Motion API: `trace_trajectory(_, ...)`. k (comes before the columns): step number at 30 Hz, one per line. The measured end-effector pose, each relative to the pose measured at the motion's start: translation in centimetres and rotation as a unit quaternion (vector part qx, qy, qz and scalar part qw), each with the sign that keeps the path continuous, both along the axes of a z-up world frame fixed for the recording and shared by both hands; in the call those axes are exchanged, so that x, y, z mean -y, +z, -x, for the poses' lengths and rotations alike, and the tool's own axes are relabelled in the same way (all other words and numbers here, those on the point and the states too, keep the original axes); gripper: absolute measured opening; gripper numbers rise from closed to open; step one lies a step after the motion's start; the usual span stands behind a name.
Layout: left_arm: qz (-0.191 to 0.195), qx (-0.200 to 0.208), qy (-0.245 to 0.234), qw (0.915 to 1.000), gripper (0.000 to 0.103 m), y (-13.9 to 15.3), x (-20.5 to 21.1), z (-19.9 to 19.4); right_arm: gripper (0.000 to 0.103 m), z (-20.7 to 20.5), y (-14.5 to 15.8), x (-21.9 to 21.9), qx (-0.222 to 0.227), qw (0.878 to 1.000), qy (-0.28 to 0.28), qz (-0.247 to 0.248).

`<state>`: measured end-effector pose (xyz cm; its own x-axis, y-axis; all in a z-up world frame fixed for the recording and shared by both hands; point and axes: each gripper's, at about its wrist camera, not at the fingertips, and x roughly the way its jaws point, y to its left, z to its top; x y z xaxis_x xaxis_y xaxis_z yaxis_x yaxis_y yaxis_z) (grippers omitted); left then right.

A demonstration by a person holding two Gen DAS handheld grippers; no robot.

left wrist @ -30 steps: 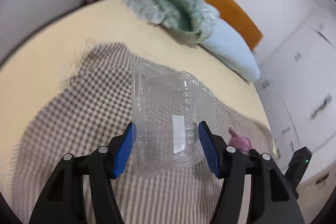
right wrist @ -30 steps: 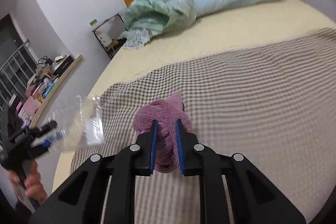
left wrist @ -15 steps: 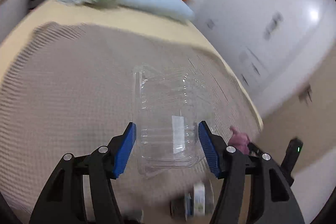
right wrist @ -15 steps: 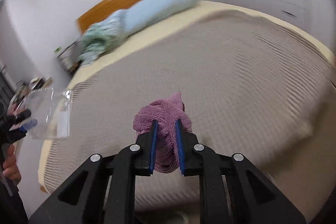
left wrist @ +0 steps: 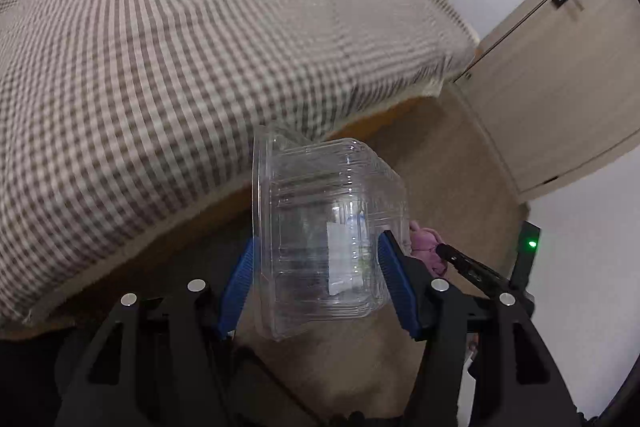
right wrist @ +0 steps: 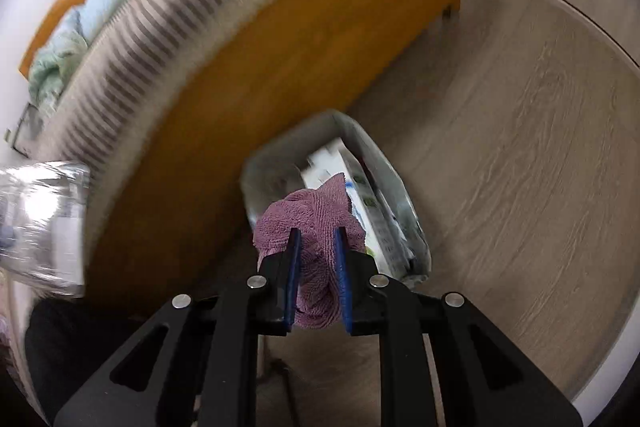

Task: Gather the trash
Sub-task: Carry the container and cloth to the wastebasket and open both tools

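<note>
One clear plastic container (left wrist: 326, 239), centre-low in the left view, clamped between left gripper (left wrist: 320, 277) pads; white label unreadable. One purple cloth (right wrist: 310, 223) pinched by right gripper (right wrist: 316, 279), centre frame, hanging over one white bin (right wrist: 372, 155) with blurred cartons. Checked blanket (left wrist: 168, 39) upper left, wooden bed frame (right wrist: 280, 75) beside bin.

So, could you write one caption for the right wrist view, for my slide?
Right hand-held gripper clamps a purple cloth above a white bin on the floor beside the bed.
</note>
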<state>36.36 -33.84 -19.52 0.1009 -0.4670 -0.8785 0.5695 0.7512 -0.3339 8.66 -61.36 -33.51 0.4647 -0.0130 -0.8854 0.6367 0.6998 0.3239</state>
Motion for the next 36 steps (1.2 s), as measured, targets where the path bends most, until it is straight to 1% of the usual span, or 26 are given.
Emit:
trace_trajectory(1, -0.013, 0.002, 0.0, 0.9999, 0.059, -0.4, 0.2, -0.1, 0.017, -0.5, -1.7, 0.2, -0.01, 1.0, 0.001, -0.011)
trace_trajectory(3, -0.03, 0.008, -0.001, 0.9995, 0.059, -1.0, 0.7, 0.0, 0.017, -1.4, -3.6, 0.5, -0.018, 1.0, 0.004, -0.021)
trace_trajectory(5, -0.036, 0.007, 0.004, 0.9993, 0.059, -1.5, 1.0, 0.0, 0.017, -3.4, -5.9, 0.2, -0.029, 0.999, 0.023, -0.019)
trace_trajectory(8, -0.045, 0.002, 0.01, 0.9989, 0.059, -2.3, 1.8, -0.5, 0.017, -6.3, -9.1, -0.5, -0.029, 0.998, 0.055, -0.024)
trace_trajectory(10, -0.051, 0.001, 0.008, 0.9986, 0.059, -2.6, 2.8, -1.2, 0.017, -9.3, -11.0, -0.8, -0.035, 0.997, 0.07, -0.011)
trace_trajectory(12, -0.056, 0.004, 0.003, 0.9984, 0.059, -2.7, 3.2, -1.5, 0.018, -12.8, -13.9, -1.0, -0.061, 0.995, 0.084, -0.004)
trace_trajectory(14, -0.061, 0.008, 0.0, 0.9981, 0.059, -2.7, 4.0, -2.0, 0.018, -15.4, -16.8, -1.2, -0.092, 0.99, 0.107, 0.018)
trace_trajectory(16, -0.065, 0.011, -0.004, 0.9978, 0.059, -2.9, 4.5, -2.2, 0.019, -16.9, -19.2, -1.9, -0.123, 0.983, 0.129, 0.04)
trace_trajectory(17, -0.067, 0.014, -0.005, 0.9976, 0.059, -2.9, 4.6, -2.1, 0.019, -17.3, -19.8, -2.1, -0.13, 0.982, 0.13, 0.047)
trace_trajectory(19, -0.073, 0.019, -0.01, 0.9971, 0.059, -3.2, 4.9, -2.1, 0.024, -17.3, -19.9, -1.8, -0.138, 0.982, 0.116, 0.048)
trace_trajectory(21, -0.075, 0.018, -0.019, 0.9969, 0.059, -3.6, 5.2, -2.2, 0.047, -17.1, -19.8, -1.3, -0.141, 0.983, 0.115, 0.036)
trace_trajectory(22, -0.077, 0.017, -0.024, 0.9966, 0.059, -3.9, 5.5, -2.2, 0.053, -16.5, -19.3, -0.8, -0.128, 0.985, 0.118, 0.02)
trace_trajectory(23, -0.079, 0.017, -0.029, 0.9963, 0.059, -4.0, 5.7, -2.1, 0.064, -15.6, -18.5, -0.1, -0.111, 0.987, 0.116, 0.007)
trace_trajectory(24, -0.08, 0.017, -0.036, 0.996, 0.059, -4.3, 6.1, -2.0, 0.066, -14.9, -17.9, 0.4, -0.096, 0.989, 0.112, 0.0)
trace_trajectory(27, -0.079, 0.012, -0.052, 0.9954, 0.059, -5.2, 7.6, -1.6, 0.067, -11.7, -15.0, 2.3, -0.055, 0.995, 0.088, -0.014)
trace_trajectory(28, -0.079, 0.009, -0.059, 0.9951, 0.059, -5.6, 8.3, -1.4, 0.067, -10.2, -13.6, 3.1, -0.033, 0.996, 0.076, -0.019)
trace_trajectory(30, -0.083, 0.002, -0.078, 0.9935, 0.059, -6.6, 9.6, -0.8, 0.067, -7.4, -11.0, 4.5, 0.001, 0.998, 0.053, -0.016)
trace_trajectory(32, -0.09, -0.007, -0.103, 0.9906, 0.059, -8.1, 11.4, -0.2, 0.067, -4.0, -8.6, 5.9, 0.018, 1.0, 0.021, -0.004)
trace_trajectory(34, -0.104, -0.014, -0.146, 0.9838, 0.059, -10.1, 13.7, 0.8, 0.068, -0.3, -7.4, 7.1, 0.018, 1.0, -0.016, 0.005)
trace_trajectory(35, -0.111, -0.016, -0.166, 0.9797, 0.059, -11.0, 14.9, 1.3, 0.071, 0.8, -7.0, 7.3, 0.015, 0.999, -0.03, 0.005)
trace_trajectory(36, -0.122, -0.02, -0.187, 0.9747, 0.059, -12.3, 16.4, 1.6, 0.071, 2.7, -6.8, 7.7, 0.013, 0.999, -0.049, -0.001)
